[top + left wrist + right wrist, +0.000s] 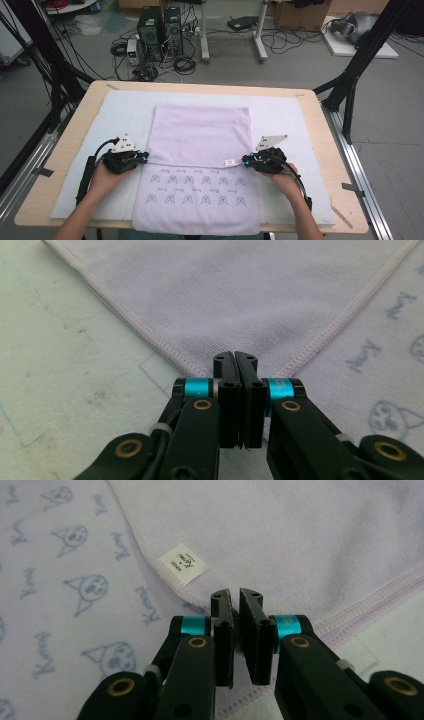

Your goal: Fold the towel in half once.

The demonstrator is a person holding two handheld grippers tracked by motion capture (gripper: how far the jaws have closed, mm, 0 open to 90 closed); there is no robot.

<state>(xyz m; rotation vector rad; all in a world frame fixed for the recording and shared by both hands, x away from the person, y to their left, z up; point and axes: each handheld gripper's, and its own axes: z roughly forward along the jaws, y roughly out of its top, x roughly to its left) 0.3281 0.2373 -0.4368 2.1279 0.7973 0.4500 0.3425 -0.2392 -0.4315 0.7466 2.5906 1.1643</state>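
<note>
While no container stood on the table [310,107], a lilac towel [200,135] lay across its white mat [280,115], the upper layer folded back over a printed part that reached the near edge. The left gripper [142,158] had its jaws pressed together on the fold's left corner; the right gripper [246,160] pinched the right corner beside a small label [182,564], jaws nearly closed. Beyond, computer towers [160,32] and cables sat on the grey floor [300,65].
</note>
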